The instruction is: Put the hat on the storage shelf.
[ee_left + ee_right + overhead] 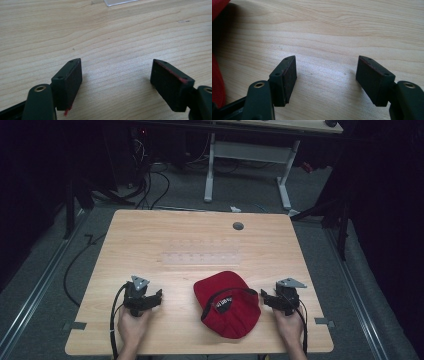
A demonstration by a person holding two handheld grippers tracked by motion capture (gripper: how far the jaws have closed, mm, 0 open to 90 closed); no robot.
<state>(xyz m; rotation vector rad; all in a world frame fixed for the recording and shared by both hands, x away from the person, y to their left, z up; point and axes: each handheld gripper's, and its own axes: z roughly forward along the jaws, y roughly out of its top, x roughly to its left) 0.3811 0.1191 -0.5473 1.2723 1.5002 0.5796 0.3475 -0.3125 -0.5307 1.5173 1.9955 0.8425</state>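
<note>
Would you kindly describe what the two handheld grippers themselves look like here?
Both are black. The left gripper and right gripper each carry a grey three-cornered plate on top and trail a black cable toward the person. Each has two black jaws with flat rectangular pads, small screw holes and brass-ringed pivots; the left pads show red traces.

Table [150,235]: far half is bare wood, open to passage, apart from a flat clear sheet [200,254] lying mid-table and a small grey grommet [238,226] near the far edge. Near half: red cap [227,302] sits between left gripper [156,296] and right gripper [265,297], blocking the direct line between them. Bare wood lies between each gripper's spread jaws. Outer table edges beside both hands are free.
</note>
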